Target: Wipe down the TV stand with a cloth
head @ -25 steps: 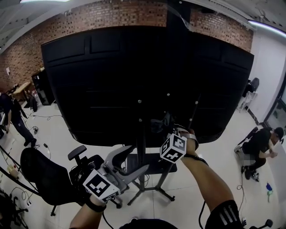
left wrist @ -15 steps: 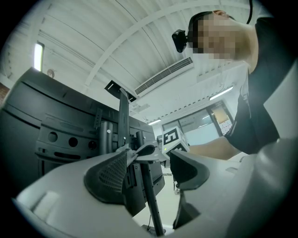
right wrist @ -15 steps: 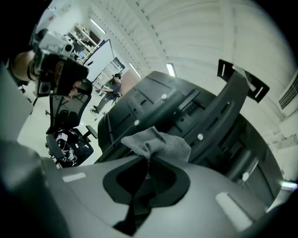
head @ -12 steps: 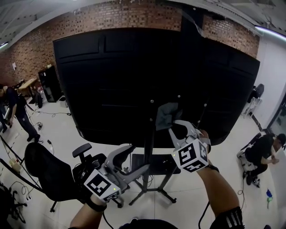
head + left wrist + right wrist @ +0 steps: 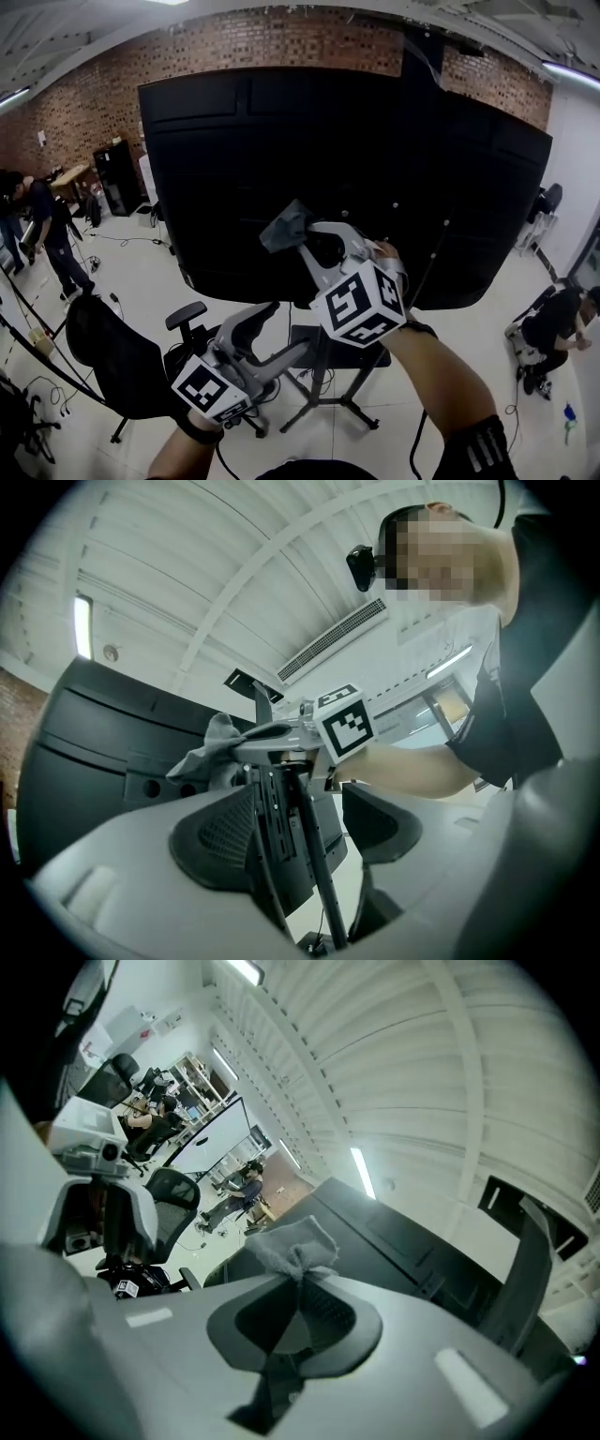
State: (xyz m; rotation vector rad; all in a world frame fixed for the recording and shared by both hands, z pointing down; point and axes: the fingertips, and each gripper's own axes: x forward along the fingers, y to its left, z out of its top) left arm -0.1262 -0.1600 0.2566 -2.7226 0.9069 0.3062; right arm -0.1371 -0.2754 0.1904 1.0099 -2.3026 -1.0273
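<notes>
Brick-walled workshop; black TV panel (image 5: 281,159) over TV stand (image 5: 323,891). Right gripper (image 5: 302,240) pinching cloth (image 5: 283,225) by small bunch, near panel: risk of slipping free under wiping pressure. Left gripper (image 5: 277,333) spread, empty.

The pinched fold of the cloth (image 5: 292,1241) was concealed between the closed jaws of the right tool (image 5: 302,1277). In the head view, that tool's marker cube (image 5: 360,304) masked the upper column of the TV stand (image 5: 323,389). The screen side of the TV panel (image 5: 234,169) was not visible. A seated person (image 5: 553,328) at 3 o'clock was partly cut by the picture's edge. In the left gripper view, the body of the left tool (image 5: 305,827) hid most of the stand's base at 6 o'clock.
</notes>
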